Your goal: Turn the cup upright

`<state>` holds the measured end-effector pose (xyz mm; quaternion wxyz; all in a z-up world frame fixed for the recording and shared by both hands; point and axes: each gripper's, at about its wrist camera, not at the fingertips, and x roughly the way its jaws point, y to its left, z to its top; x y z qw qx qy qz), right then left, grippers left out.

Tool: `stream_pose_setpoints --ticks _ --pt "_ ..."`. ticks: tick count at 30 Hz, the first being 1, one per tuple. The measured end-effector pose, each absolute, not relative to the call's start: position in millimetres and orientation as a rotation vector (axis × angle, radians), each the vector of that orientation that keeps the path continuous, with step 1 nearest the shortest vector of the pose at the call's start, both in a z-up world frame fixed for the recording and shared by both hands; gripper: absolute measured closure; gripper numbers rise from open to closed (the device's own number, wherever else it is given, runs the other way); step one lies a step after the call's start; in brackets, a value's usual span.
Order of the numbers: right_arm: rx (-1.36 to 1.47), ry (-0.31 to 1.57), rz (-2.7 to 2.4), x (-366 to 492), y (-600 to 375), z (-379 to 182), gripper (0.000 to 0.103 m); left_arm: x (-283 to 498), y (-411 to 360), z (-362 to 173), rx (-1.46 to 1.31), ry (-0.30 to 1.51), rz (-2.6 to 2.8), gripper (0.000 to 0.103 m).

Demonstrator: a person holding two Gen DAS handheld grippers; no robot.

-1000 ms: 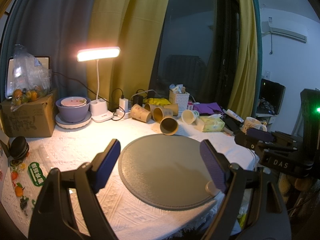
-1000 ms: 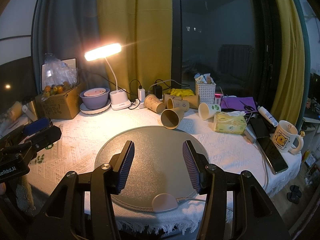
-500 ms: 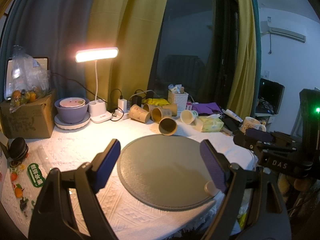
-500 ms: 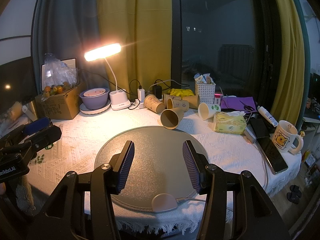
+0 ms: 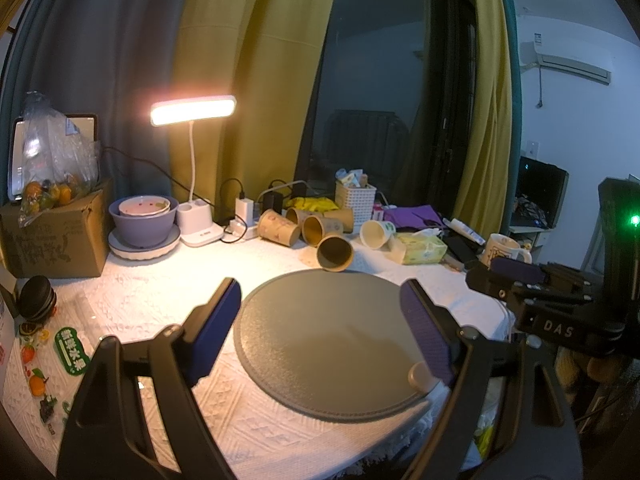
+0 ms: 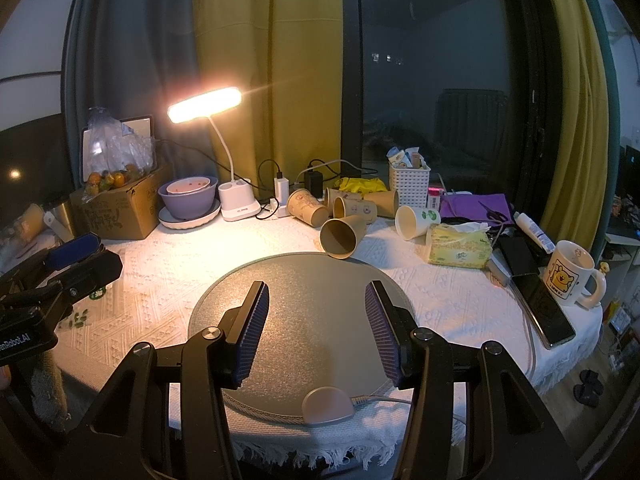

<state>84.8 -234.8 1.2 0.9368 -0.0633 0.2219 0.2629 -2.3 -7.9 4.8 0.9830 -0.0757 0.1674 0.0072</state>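
A brown paper cup (image 6: 341, 235) lies by a matt grey mat (image 6: 316, 300) on a knobbly white woven cloth (image 6: 160, 280), near a glossy mug (image 6: 570, 274).

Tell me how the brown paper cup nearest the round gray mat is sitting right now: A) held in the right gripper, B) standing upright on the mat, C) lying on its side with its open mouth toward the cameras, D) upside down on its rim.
C: the brown paper cup lies on its side at the far edge of the round gray mat, mouth toward the cameras; the right gripper and the left gripper are both open and hold nothing.
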Motion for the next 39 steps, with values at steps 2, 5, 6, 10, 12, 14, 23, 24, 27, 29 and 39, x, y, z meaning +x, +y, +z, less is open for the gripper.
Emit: stream_pose_setpoints --ticks 2,5,6,10,12,14,23,24,27,29,39 --pt "-0.129 0.453 0.537 85 -235 1 0.050 -2 -8 5 -0.152 0.337 0.014 0.020" --pt "-0.129 0.453 0.537 85 -235 1 0.050 -2 -8 5 -0.152 0.337 0.014 0.020" --pt "-0.129 0.453 0.536 85 -234 1 0.050 -2 -8 5 -0.152 0.337 0.015 0.020" --pt "-0.129 0.454 0.537 85 -234 1 0.050 -3 -14 7 -0.153 0.337 0.018 0.020" --pt "-0.129 0.453 0.537 85 -234 1 0.050 -3 -13 7 -0.153 0.337 0.016 0.020" --pt "-0.130 0.454 0.537 85 -234 0 0.050 -3 -13 7 -0.153 0.337 0.016 0.020" --pt "-0.146 0.461 0.536 92 -232 -2 0.050 6 -17 0 -0.150 0.361 0.004 0.020" --pt "-0.151 0.465 0.534 95 -232 -3 0.050 10 -18 -2 -0.153 0.370 0.002 0.020" --pt "-0.160 0.488 0.528 107 -230 -8 0.050 24 -16 -11 -0.159 0.405 -0.006 0.020" --pt "-0.161 0.506 0.526 116 -228 -12 0.050 36 -14 -16 -0.160 0.421 -0.006 0.020" --pt "-0.156 0.565 0.503 176 -226 -30 0.050 109 -13 -28 -0.161 0.524 -0.037 0.020"
